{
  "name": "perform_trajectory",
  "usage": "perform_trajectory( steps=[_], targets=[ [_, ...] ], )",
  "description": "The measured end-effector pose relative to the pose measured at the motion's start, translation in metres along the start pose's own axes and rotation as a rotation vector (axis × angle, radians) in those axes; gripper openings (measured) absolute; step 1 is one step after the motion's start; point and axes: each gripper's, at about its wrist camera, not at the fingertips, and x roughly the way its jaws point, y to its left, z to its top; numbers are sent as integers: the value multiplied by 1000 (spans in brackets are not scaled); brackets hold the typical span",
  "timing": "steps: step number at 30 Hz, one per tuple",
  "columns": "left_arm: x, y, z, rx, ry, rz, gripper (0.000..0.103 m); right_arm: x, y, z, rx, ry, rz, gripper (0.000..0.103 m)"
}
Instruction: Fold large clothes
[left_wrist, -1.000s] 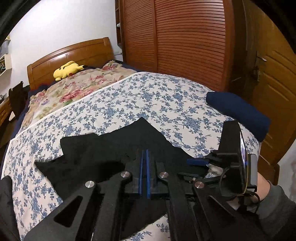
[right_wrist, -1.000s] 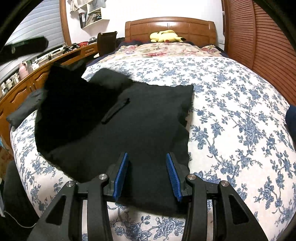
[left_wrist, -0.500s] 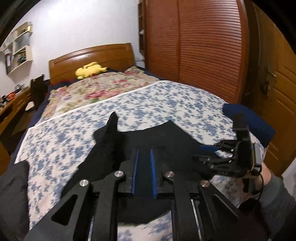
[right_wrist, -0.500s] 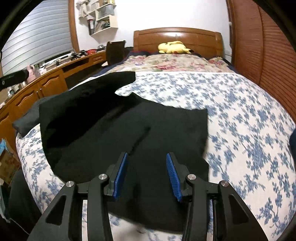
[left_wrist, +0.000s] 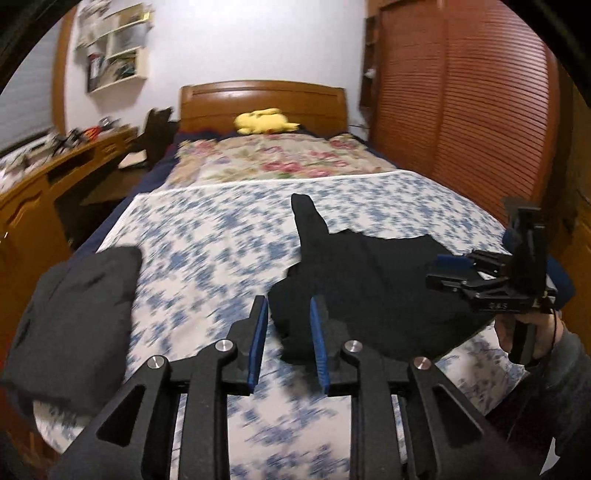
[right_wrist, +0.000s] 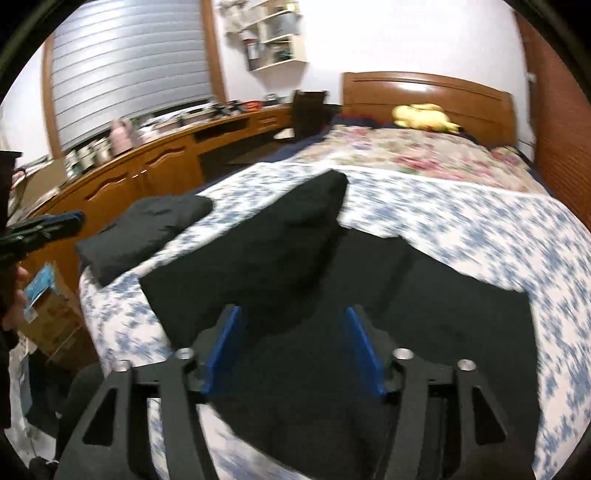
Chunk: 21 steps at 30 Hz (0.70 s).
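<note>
Left tool (left_wrist: 287, 338), jaws just opening, empty above black garment (left_wrist: 369, 288) on bed (left_wrist: 207, 258)

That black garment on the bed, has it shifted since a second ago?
Yes. In the left wrist view, the black garment covered the bedspread before the left gripper; now a flap is folded rightward, toward the wardrobe.

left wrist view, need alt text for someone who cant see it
A black garment lies spread on a bed with a blue-flowered cover. The left hand-held gripper hangs open over the garment's near edge, gripping nothing. The right hand-held gripper is at the right, a folded dark garment at the left, and a yellow plush toy by the headboard.
</note>
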Motion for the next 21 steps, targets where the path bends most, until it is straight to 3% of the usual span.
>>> perform_trajectory(
  steps=[9, 13, 16, 18, 20, 21],
  targets=[
    [-8, 64, -36, -63, 35, 75, 28, 82, 101, 9, -223, 162, 146, 75],
    [-11, 79, -44, -77, 43, 95, 28, 122, 124, 8, -293, 246, 159, 75],
    [-12, 85, -48, -87, 46, 99, 28, 156, 132, 9, -340, 321, 114, 75],
    [-11, 84, -48, -88, 48, 97, 28, 166, 127, 12, -365, 326, 81, 63],
    [-9, 80, -48, -84, 50, 92, 28, 166, 124, 17, -340, 318, 131, 24],
    [-8, 77, -47, -81, 49, 87, 28, 158, 121, 20, -336, 297, 126, 16]
  ],
)
